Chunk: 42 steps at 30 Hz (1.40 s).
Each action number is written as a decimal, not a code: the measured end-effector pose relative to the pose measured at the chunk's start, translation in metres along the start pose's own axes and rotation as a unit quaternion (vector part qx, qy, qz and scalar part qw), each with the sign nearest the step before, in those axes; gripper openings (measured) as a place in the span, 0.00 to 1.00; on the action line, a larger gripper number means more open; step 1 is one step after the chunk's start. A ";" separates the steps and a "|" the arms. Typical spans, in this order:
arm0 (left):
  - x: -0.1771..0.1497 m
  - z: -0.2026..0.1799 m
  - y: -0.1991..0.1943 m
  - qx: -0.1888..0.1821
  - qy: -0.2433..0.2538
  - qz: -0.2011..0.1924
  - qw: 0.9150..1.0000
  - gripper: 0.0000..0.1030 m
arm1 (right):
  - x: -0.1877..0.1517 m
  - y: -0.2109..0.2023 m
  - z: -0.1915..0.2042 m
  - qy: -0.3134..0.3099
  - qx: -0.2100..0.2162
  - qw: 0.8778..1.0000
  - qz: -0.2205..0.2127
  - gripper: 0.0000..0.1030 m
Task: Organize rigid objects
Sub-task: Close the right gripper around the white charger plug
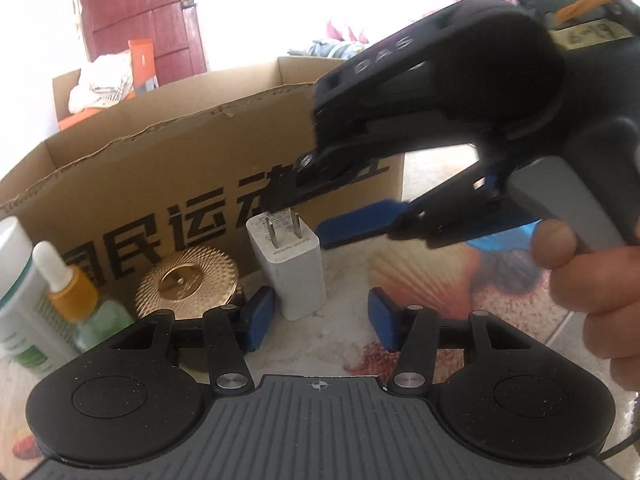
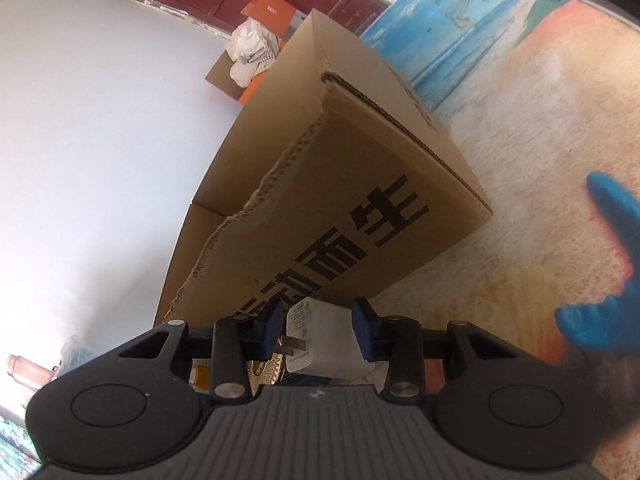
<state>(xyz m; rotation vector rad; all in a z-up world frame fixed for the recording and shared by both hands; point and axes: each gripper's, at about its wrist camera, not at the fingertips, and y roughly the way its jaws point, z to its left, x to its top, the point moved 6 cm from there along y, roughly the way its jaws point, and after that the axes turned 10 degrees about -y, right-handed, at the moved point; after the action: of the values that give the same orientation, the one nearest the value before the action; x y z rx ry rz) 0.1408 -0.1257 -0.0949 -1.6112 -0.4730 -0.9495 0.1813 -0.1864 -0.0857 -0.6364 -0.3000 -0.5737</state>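
Observation:
A white charger plug stands on the printed mat with its two prongs up, just in front of the brown cardboard box. My left gripper is open and low before it; its left pad is close beside the plug's base and its right pad is well clear. My right gripper reaches in from the right, one finger over the prongs and the blue pad by the plug's top corner. In the right wrist view the plug shows between the open right gripper's pads, slightly beyond them.
A gold ribbed disc lies left of the plug, beside a dropper bottle and a white tube. A person's hand holds the right gripper. The box is open-topped; a second carton with bags sits behind.

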 end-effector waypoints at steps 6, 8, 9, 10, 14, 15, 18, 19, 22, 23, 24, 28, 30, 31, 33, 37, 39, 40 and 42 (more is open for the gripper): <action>0.001 -0.005 0.000 -0.023 0.008 0.004 1.000 0.50 | -0.001 -0.003 -0.006 0.009 0.001 1.000 0.001 0.39; 0.001 -0.008 -0.002 -0.033 0.010 0.008 0.999 0.50 | -0.003 -0.007 -0.009 0.013 0.000 1.000 -0.001 0.39; 0.000 -0.010 -0.003 -0.038 0.011 0.009 0.999 0.50 | -0.005 -0.010 -0.010 0.015 -0.001 1.000 -0.001 0.39; -0.001 -0.011 -0.004 -0.042 0.015 0.010 0.999 0.50 | -0.006 -0.013 -0.011 0.016 -0.004 1.000 -0.002 0.39; -0.007 -0.020 -0.011 -0.059 0.028 0.014 0.998 0.50 | -0.013 -0.025 -0.015 0.023 -0.014 1.000 -0.007 0.39; -0.008 -0.022 -0.013 -0.065 0.029 0.016 0.997 0.50 | -0.017 -0.030 -0.016 0.025 -0.016 1.000 -0.009 0.39; -0.012 -0.029 -0.023 -0.084 0.030 0.018 0.996 0.50 | -0.024 -0.040 -0.017 0.034 -0.025 0.999 -0.013 0.39; -0.013 -0.032 -0.026 -0.088 0.032 0.019 0.995 0.50 | -0.027 -0.043 -0.018 0.037 -0.027 0.999 -0.014 0.39; -0.020 -0.039 -0.035 -0.100 0.042 0.024 0.994 0.50 | -0.034 -0.053 -0.020 0.046 -0.031 0.998 -0.014 0.39; -0.021 -0.041 -0.037 -0.101 0.047 0.025 0.993 0.51 | -0.036 -0.056 -0.019 0.049 -0.032 0.998 -0.014 0.39; -0.022 -0.042 -0.038 -0.102 0.050 0.025 0.993 0.51 | -0.038 -0.058 -0.020 0.052 -0.033 0.998 -0.013 0.39; -0.027 -0.043 -0.044 -0.107 0.047 0.029 0.993 0.51 | -0.044 -0.062 -0.019 0.061 -0.035 0.997 -0.010 0.40; -0.027 -0.042 -0.046 -0.109 0.039 0.032 0.993 0.51 | -0.044 -0.060 -0.019 0.066 -0.034 0.997 -0.008 0.40; -0.027 -0.039 -0.048 -0.109 0.036 0.033 0.993 0.51 | -0.046 -0.062 -0.019 0.069 -0.033 0.997 -0.007 0.40; -0.024 -0.036 -0.047 -0.108 0.030 0.031 0.993 0.51 | -0.047 -0.061 -0.019 0.073 -0.032 0.997 -0.007 0.40; -0.020 -0.031 -0.046 -0.094 0.035 0.018 0.995 0.58 | -0.048 -0.060 -0.019 0.082 -0.030 0.996 -0.008 0.41; -0.019 -0.030 -0.045 -0.089 0.036 0.017 0.995 0.60 | -0.049 -0.058 -0.021 0.091 -0.028 0.995 -0.009 0.42; -0.019 -0.028 -0.044 -0.087 0.034 0.019 0.995 0.60 | -0.049 -0.058 -0.021 0.095 -0.026 0.995 -0.010 0.43; -0.020 -0.026 -0.043 -0.085 0.024 0.026 0.996 0.60 | -0.050 -0.057 -0.023 0.101 -0.024 0.994 -0.010 0.44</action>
<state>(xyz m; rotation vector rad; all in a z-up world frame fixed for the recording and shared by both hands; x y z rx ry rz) 0.0883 -0.1344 -0.0834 -1.7403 -0.3220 -1.0081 0.1090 -0.2179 -0.0977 -0.6166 -0.1022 -0.6615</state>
